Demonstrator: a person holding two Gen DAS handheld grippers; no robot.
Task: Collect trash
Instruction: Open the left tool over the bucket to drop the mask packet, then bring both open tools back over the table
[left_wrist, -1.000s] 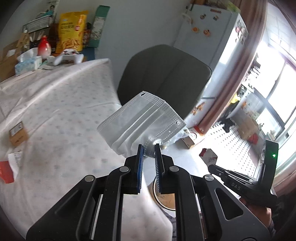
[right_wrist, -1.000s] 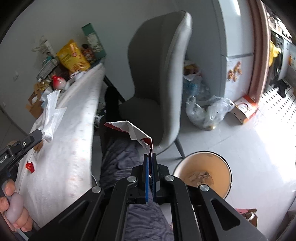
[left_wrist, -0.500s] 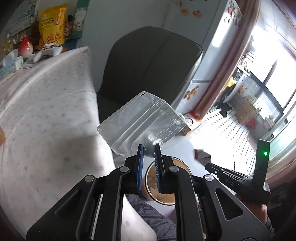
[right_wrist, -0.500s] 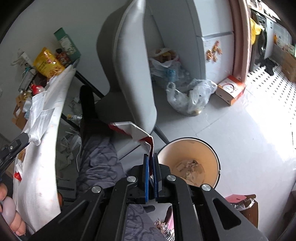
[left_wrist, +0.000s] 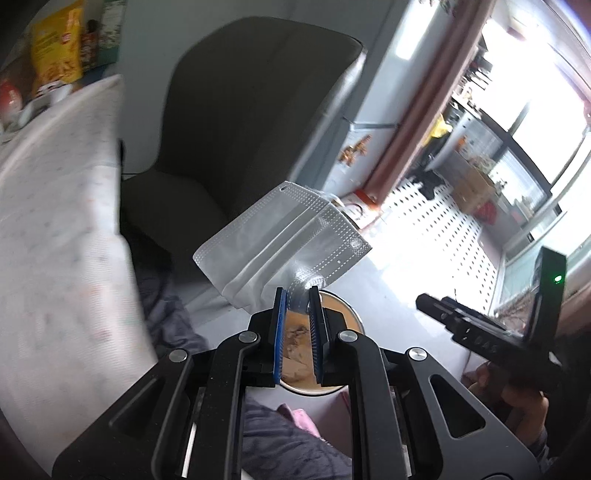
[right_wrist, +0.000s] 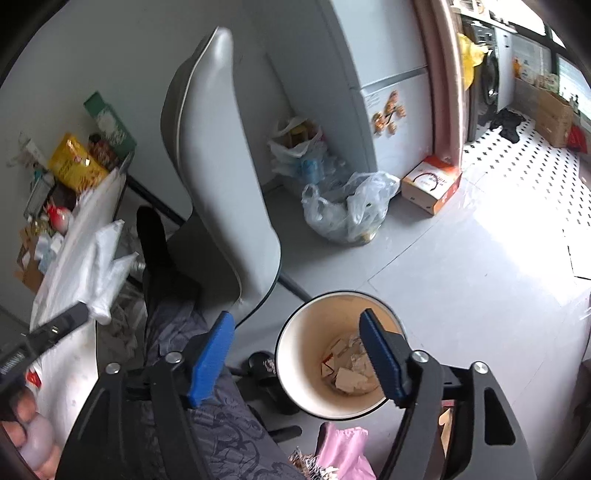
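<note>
My left gripper (left_wrist: 297, 295) is shut on a clear plastic mask wrapper (left_wrist: 284, 240) and holds it in the air above the round tan trash bin (left_wrist: 345, 308). In the right wrist view my right gripper (right_wrist: 297, 325) is wide open and empty, hovering over the same bin (right_wrist: 291, 347), which holds paper scraps and wrappers (right_wrist: 349, 369). The left gripper with the wrapper (right_wrist: 107, 269) shows at the left of that view.
A grey chair (right_wrist: 218, 177) stands next to the bin. The table with a white cloth (left_wrist: 55, 229) lies left, with snack bags (right_wrist: 77, 166) at its far end. Plastic bags (right_wrist: 343, 210) and a cardboard box (right_wrist: 430, 184) sit by the fridge (right_wrist: 391, 85).
My right gripper has opened and the red-and-white wrapper it held is gone from its jaws. My left gripper has swung off the table toward the bin with the mask wrapper.
</note>
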